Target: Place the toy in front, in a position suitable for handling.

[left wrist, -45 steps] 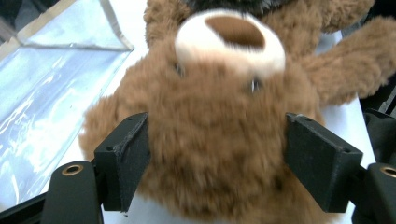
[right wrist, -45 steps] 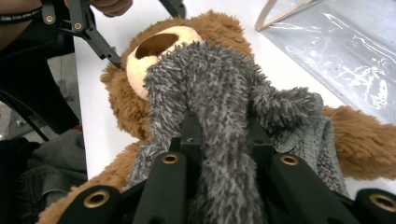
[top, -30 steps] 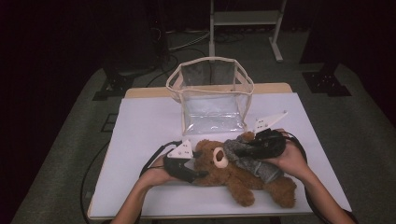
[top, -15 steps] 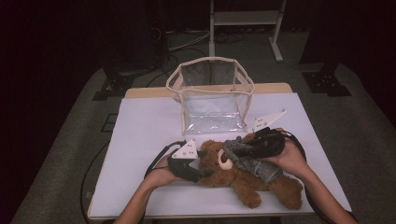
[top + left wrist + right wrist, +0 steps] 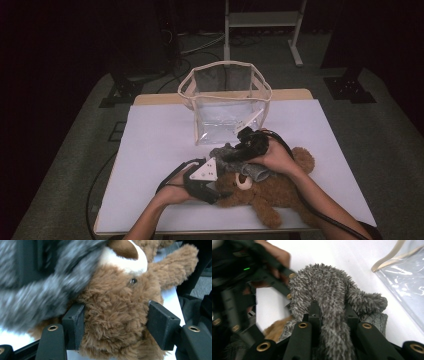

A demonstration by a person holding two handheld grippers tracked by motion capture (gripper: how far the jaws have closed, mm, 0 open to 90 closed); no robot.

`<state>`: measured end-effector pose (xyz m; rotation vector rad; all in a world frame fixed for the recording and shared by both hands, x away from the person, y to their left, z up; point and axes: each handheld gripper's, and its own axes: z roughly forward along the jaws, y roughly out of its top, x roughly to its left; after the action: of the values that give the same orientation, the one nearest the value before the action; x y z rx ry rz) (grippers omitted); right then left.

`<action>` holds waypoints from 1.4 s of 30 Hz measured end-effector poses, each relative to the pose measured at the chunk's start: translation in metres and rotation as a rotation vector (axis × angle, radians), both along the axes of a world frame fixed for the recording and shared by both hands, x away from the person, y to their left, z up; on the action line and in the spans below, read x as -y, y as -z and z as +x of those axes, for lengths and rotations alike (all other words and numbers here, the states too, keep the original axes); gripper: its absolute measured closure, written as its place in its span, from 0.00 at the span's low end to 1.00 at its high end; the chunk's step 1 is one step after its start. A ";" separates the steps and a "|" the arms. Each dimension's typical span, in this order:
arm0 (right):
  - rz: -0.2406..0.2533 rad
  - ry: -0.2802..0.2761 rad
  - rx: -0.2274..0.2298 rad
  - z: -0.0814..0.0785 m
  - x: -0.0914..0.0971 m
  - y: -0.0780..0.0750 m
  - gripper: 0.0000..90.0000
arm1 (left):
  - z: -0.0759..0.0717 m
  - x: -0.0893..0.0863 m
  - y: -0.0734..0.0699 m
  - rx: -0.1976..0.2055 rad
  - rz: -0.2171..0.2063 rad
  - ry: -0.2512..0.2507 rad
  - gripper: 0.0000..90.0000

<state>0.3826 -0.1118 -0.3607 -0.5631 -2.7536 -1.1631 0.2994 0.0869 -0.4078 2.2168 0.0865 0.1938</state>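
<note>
A brown teddy bear (image 5: 280, 192) lies on the white table (image 5: 160, 140), its head towards my left hand. My left gripper (image 5: 219, 189) is shut on the bear's head (image 5: 115, 315), both pads sunk into the fur. A grey fluffy cloth (image 5: 225, 152) hangs over the bear's head, part of it reaching under my right hand. My right gripper (image 5: 231, 154) is shut on a fold of this cloth (image 5: 329, 297), just above the left gripper. The cloth (image 5: 37, 287) shows blurred at the upper left of the left gripper view.
A clear plastic bag (image 5: 225, 107) with a cream rim stands open behind the bear, close to my right gripper; its wall (image 5: 404, 280) is in the right gripper view. Cables trail off both grippers. Bare table lies to the left and far right.
My right hand has carried the grey cloth leftwards, from over the bear's body to over its head. The left gripper has kept its hold on the head.
</note>
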 end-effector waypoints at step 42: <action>-0.003 0.032 0.177 -0.042 0.020 -0.021 0.82 | 0.022 -0.003 0.003 -0.010 -0.085 -0.155 0.36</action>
<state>0.3409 -0.1320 -0.3393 -0.5312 -2.9030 -1.2742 0.3213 0.0898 -0.4107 2.1269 0.2676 0.2598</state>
